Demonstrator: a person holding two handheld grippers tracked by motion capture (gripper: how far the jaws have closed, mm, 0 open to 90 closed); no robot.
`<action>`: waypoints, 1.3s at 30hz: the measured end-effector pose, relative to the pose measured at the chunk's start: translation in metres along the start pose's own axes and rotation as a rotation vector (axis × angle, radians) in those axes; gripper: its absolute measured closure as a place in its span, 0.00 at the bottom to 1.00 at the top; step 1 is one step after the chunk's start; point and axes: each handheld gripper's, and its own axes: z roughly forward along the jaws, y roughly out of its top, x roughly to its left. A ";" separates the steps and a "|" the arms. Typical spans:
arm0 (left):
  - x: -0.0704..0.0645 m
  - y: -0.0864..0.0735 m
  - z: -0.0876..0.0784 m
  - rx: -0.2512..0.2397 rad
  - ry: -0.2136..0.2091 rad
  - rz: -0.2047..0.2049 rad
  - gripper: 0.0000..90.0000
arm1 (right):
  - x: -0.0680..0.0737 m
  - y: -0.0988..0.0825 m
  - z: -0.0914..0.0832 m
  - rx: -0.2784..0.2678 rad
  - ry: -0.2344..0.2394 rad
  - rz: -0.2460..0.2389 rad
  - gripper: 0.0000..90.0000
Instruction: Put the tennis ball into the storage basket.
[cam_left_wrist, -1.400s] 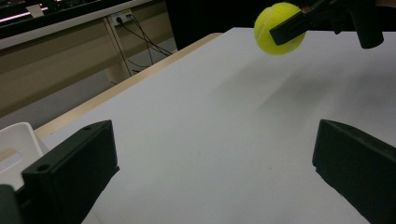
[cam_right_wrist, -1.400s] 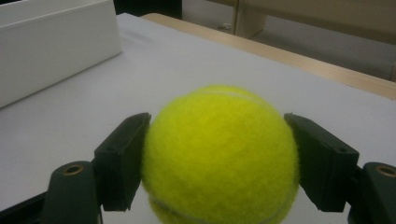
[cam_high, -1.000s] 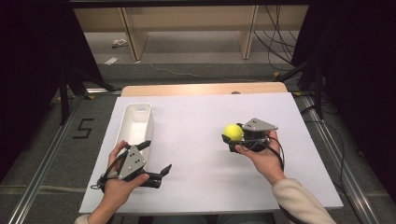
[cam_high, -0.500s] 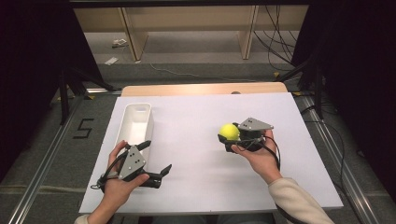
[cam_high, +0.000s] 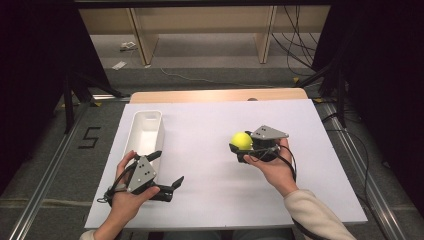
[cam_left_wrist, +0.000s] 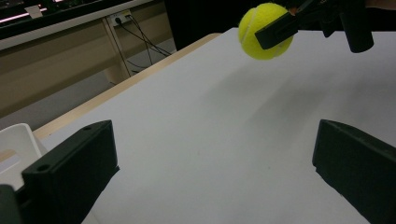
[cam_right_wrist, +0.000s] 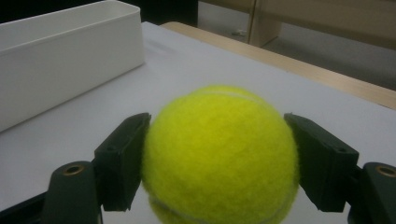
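My right gripper (cam_high: 239, 146) is shut on a yellow tennis ball (cam_high: 241, 140) and holds it just above the white table top (cam_high: 210, 115), right of the middle. In the right gripper view the ball (cam_right_wrist: 219, 140) sits squeezed between both black jaws of that gripper (cam_right_wrist: 219, 161). My left gripper (cam_high: 167, 169) rests open near the front left, with nothing between its jaws. In the left gripper view its jaws (cam_left_wrist: 212, 172) stand wide apart over bare table, and the ball (cam_left_wrist: 265, 30) hangs farther off, pinched by the other gripper's fingers (cam_left_wrist: 275, 33).
A long white bin (cam_high: 145, 135) lies on the left side of the table, just beyond my left hand; its wall (cam_right_wrist: 60, 60) shows left of the ball. A wooden strip (cam_high: 215, 95) borders the far edge. Shelving legs and cables stand on the floor behind.
The right gripper has carried the ball a little to the left, toward the bin. The left gripper has stayed where it was, still open.
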 end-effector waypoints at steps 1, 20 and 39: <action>0.000 0.000 0.000 0.000 0.000 0.000 0.00 | 0.000 0.000 0.000 -0.001 0.001 -0.001 0.30; 0.000 0.000 0.000 -0.001 -0.002 -0.001 0.00 | 0.006 0.004 0.005 -0.004 0.015 -0.006 0.30; 0.000 0.000 0.000 -0.001 -0.004 0.000 0.00 | 0.012 0.008 0.010 -0.012 0.029 -0.014 0.30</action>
